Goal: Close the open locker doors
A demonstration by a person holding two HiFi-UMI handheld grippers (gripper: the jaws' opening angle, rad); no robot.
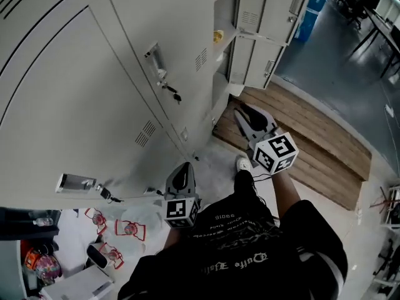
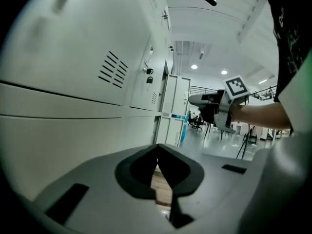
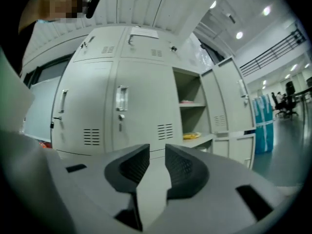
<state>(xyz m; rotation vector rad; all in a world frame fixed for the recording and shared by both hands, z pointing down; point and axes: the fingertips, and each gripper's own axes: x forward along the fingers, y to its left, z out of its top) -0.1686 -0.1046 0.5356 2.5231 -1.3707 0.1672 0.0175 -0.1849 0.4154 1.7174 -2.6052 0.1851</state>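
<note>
open locker doors [image 3: 227,101] beyond right tongs [image 3: 156,152], well apart

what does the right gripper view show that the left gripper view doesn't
Only the right gripper view: the inside of an open locker, with a yellow item on its shelf. Only the left gripper view: the right hand-held gripper and a strip of wood floor. Both: closed vented doors.

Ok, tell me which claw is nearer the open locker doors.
Right. The right claw reaches toward the open locker doors, not touching; the left claw is farther back, beside the closed lockers.
</note>
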